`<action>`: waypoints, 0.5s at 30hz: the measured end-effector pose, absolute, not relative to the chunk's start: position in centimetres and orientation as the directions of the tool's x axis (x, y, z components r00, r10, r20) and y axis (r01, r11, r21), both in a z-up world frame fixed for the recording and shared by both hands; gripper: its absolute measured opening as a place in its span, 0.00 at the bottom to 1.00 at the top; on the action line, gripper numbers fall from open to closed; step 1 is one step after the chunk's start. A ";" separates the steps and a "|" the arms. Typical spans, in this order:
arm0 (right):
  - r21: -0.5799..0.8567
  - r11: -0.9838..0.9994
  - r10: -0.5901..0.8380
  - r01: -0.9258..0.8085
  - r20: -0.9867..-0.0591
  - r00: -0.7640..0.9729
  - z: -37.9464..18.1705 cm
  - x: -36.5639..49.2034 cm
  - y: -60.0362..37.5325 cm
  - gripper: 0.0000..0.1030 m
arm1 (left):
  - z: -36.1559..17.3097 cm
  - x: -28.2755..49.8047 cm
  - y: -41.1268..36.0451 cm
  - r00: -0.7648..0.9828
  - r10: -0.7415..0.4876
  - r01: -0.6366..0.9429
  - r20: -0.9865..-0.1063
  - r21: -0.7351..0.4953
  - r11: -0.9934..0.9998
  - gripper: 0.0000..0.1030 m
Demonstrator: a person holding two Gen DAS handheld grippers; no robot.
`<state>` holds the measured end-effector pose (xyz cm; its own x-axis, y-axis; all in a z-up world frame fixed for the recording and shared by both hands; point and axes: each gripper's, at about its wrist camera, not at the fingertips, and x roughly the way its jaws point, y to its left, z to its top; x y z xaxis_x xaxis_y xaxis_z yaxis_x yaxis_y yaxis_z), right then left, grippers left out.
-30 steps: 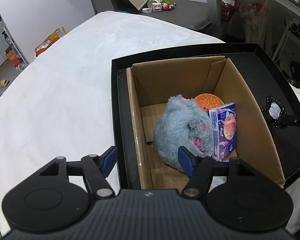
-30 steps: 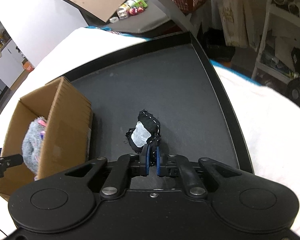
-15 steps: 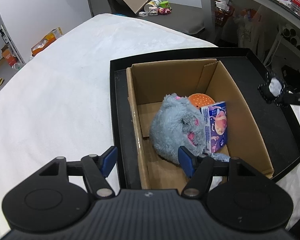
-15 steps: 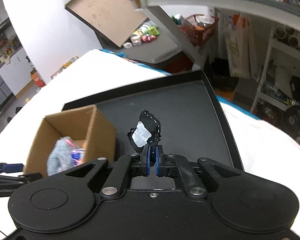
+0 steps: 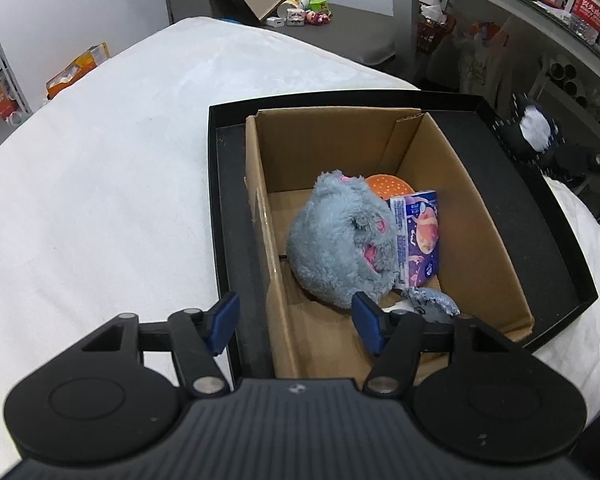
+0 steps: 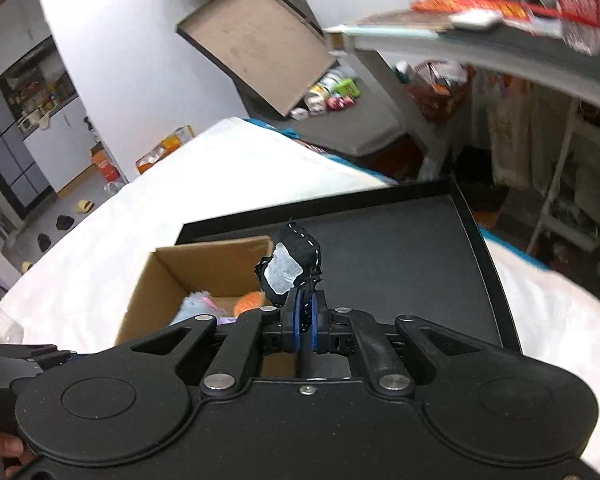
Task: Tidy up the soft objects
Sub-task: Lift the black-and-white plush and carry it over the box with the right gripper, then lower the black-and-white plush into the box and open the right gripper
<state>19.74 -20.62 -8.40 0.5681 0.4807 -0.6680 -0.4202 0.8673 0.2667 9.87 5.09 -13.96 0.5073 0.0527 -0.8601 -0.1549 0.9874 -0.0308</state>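
Left wrist view: the left gripper (image 5: 294, 328) hangs released over the near wall of the cardboard box (image 5: 472, 216), where the grey plush (image 5: 336, 248) crowds the floor. Right wrist view: the right gripper (image 6: 305, 312) has its fingers clenched on only an edge of the black-and-white pouch (image 6: 290, 270), at 12 o'clock above the box's far corner; it could slip out and land on the black tray (image 6: 400, 256).

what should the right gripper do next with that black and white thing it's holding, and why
Probably carry it left and release above the cardboard box. The right gripper is shut on the black-and-white soft piece, held in the air, and the box already holds the grey plush.
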 end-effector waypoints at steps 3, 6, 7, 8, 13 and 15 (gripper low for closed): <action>0.228 0.868 0.472 -0.442 -0.658 0.587 -7.8 19.4 -19.6 0.05 | -14.1 9.5 5.1 0.515 0.036 -0.135 -0.856 -0.039 0.990 0.36; 0.210 0.862 0.473 -0.460 -0.657 0.586 -7.6 19.1 -18.7 0.05 | -14.5 9.3 5.2 0.510 0.020 -0.123 -0.860 -0.050 0.991 0.26; 0.204 0.860 0.475 -0.468 -0.657 0.585 -7.5 19.0 -18.3 0.05 | -14.6 9.3 5.2 0.512 0.026 -0.122 -0.859 -0.043 0.992 0.23; 0.198 0.857 0.477 -0.476 -0.657 0.584 -7.4 18.9 -18.0 0.05 | -14.6 9.2 5.3 0.513 0.028 -0.124 -0.858 -0.042 0.991 0.22; 0.191 0.838 0.497 -0.511 -0.655 0.569 -7.1 18.1 -16.2 0.05 | -14.8 8.9 6.4 0.517 0.008 -0.139 -0.856 -0.075 0.987 0.15; 0.192 0.830 0.505 -0.523 -0.657 0.560 -7.2 17.7 -15.4 0.05 | -14.9 8.9 6.5 0.517 0.006 -0.138 -0.856 -0.077 0.987 0.15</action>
